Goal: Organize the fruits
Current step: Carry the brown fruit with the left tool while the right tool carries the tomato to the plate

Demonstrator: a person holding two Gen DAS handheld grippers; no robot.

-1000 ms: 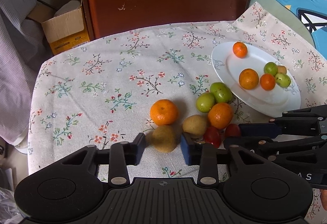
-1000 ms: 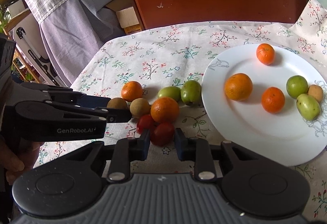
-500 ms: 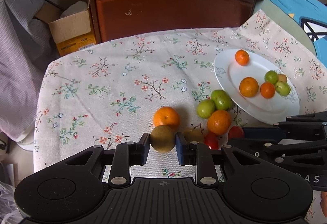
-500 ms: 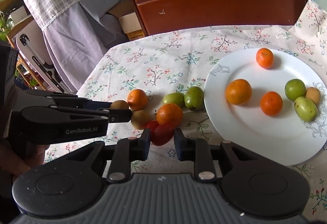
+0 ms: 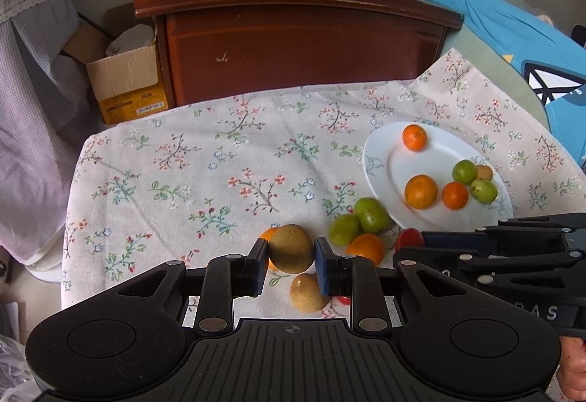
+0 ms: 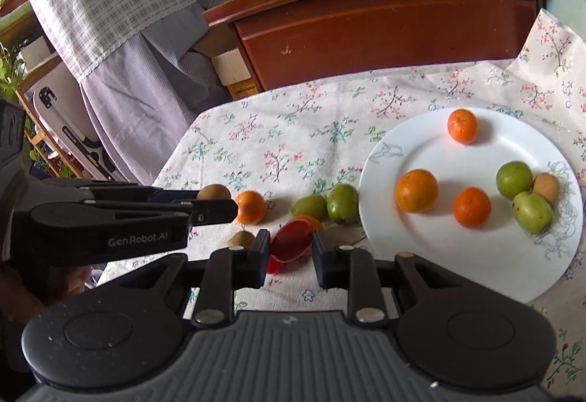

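Flowered cloth covers the surface, with a dark wooden cabinet behind it at the top of both views and a cardboard box at upper left of the left wrist view.

At centre bottom of the left wrist view, the left gripper is seen with its jaws pinching a brown kiwi across its middle, clear of the cloth. A second kiwi lies on the cloth just below it.

At centre bottom of the right wrist view, the right gripper is seen with its jaws pinching a red tomato, which sits tilted between the pads.

A white plate at the right of both views carries three oranges, two green fruits and a small brown one. Two green fruits and an orange lie on the cloth near its left rim.

The kiwi is judged light, firm and fuzzy enough to resist slipping, and is well taken at its widest girth. The tomato is judged light, smooth-skinned and easily crushed; light pressure across its belly is advised.
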